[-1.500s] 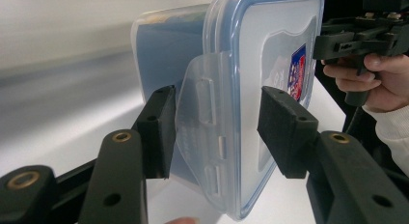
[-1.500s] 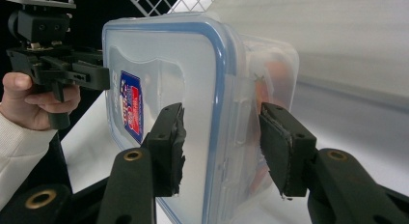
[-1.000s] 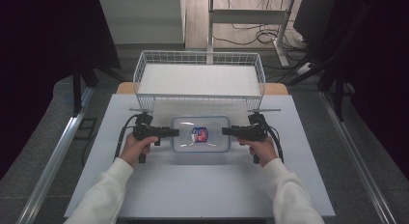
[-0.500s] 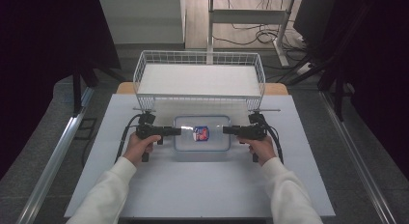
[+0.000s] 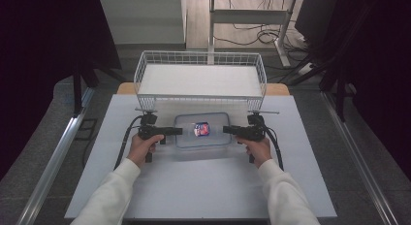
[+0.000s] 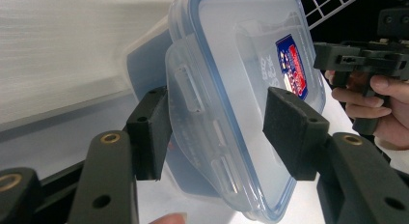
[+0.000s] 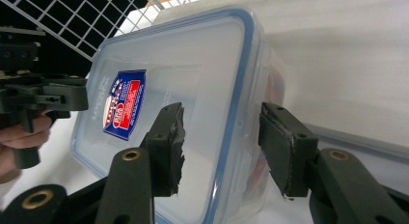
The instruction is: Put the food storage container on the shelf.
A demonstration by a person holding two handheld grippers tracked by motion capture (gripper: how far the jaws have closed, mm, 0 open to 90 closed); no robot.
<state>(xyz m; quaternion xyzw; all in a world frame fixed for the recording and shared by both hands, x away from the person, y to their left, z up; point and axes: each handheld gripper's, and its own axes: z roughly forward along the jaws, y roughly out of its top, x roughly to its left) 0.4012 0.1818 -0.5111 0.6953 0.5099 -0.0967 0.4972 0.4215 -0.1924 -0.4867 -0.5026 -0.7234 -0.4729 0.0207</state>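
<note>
A clear plastic container (image 5: 213, 138) with a blue-rimmed snap lid and a red and blue sticker (image 5: 201, 129) sits mid-table, just in front of the wire basket. My left gripper (image 5: 180, 131) is shut on its left end. In the left gripper view the pads (image 6: 289, 132) straddle lid and base around the container (image 6: 241, 64). My right gripper (image 5: 225, 130) is shut on the right end, and its own view has the container (image 7: 193, 64) clamped the same way between its jaws (image 7: 222, 142). A shadow under the box suggests it hangs slightly off the table.
A white wire basket (image 5: 201, 96) stands right behind the container, wider than it. The white table (image 5: 203, 186) has bare room toward me and to both sides. Beyond the table lie a floor, desk legs and cables.
The container and both grippers have shifted a little away from me, toward the basket, and the box looks raised off the table.
</note>
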